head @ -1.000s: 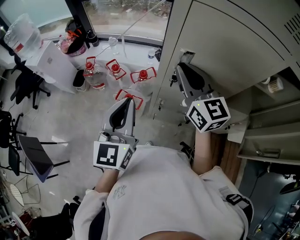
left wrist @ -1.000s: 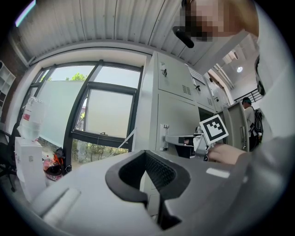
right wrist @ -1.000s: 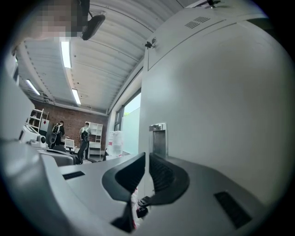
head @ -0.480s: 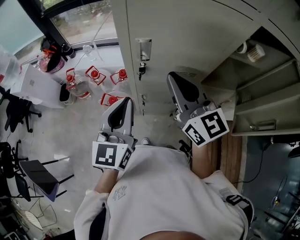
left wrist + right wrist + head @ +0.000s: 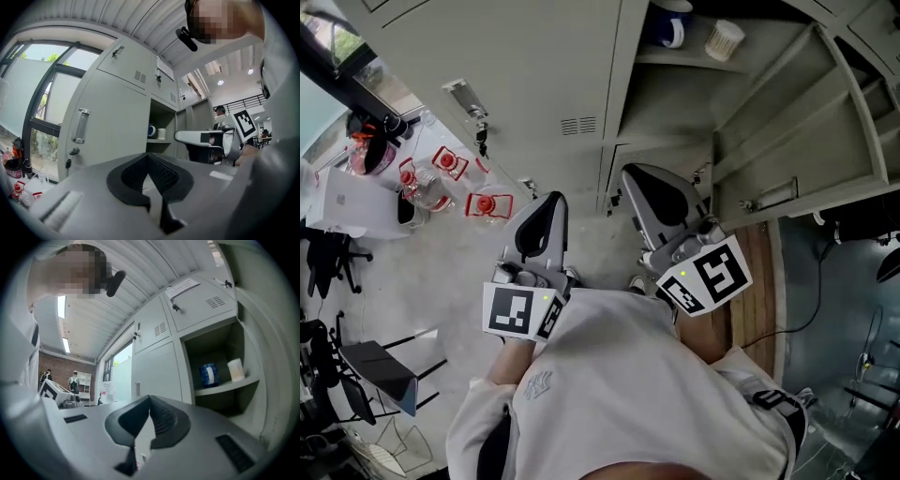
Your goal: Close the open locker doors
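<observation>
One bank of lockers (image 5: 534, 66) fills the view, with a single open compartment (image 5: 694, 94) and its door (image 5: 844, 122) swung out to the right. The left gripper (image 5: 551, 201) and right gripper (image 5: 632, 173) are both closed on nothing, short of the door. A hard shove could make it bounce back, jolting the blue mug (image 5: 208, 374) and white cup (image 5: 236, 369) on the shelf.

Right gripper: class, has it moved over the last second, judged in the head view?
Yes. The right gripper has shifted right, away from the red-capped bottles on the floor and up to the open locker.
</observation>
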### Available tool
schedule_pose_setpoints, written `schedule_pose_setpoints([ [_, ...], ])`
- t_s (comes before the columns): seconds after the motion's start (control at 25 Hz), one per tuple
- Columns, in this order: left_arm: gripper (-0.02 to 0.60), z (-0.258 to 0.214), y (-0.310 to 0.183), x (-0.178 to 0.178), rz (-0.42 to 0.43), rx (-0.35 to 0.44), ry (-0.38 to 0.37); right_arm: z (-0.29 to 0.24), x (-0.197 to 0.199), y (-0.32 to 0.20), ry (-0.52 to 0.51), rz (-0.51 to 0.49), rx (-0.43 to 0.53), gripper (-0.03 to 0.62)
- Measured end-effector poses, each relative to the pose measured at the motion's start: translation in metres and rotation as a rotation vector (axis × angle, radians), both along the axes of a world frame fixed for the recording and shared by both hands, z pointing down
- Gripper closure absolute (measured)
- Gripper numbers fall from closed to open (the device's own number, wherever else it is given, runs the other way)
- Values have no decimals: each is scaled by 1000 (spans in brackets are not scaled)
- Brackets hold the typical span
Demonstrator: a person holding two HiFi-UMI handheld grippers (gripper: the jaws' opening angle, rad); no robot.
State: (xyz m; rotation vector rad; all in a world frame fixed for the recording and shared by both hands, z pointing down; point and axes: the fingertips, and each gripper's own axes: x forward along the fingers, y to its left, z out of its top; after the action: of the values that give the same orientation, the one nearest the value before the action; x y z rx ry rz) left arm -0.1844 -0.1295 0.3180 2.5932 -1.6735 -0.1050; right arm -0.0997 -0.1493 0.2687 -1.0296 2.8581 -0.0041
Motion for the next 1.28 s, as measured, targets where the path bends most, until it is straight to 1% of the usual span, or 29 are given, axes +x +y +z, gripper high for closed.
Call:
schedule_pose_setpoints([
  [0.16,580,-8,7,65,11,17,17,-5,51,23,6,-45,8,582],
  [0.32,580,-12,25,125,14,38,31,-5,107,46,-4,-75,17,582],
  [0.48,580,-14,43,168,9,42,38,-8,154,62,0,-89,44,582],
  [0.56,580,-14,47,177,10,49,31,-7,168,65,-2,-89,56,582],
  [0.72,580,-19,50,185,21,74,20,-11,195,67,-17,-58,86,582],
  [0.92,580,-25,48,190,29,85,18,-26,233,60,-4,26,169,582],
  [1.04,580,-25,47,193,37,82,14,-28,249,48,-15,63,165,582],
  [1.12,580,-25,48,193,33,79,14,-22,253,37,3,74,149,582],
  [1.2,580,-26,49,190,23,80,11,-13,254,28,24,72,125,581],
  [1.28,580,-26,49,187,6,80,9,-8,253,23,22,54,103,580],
])
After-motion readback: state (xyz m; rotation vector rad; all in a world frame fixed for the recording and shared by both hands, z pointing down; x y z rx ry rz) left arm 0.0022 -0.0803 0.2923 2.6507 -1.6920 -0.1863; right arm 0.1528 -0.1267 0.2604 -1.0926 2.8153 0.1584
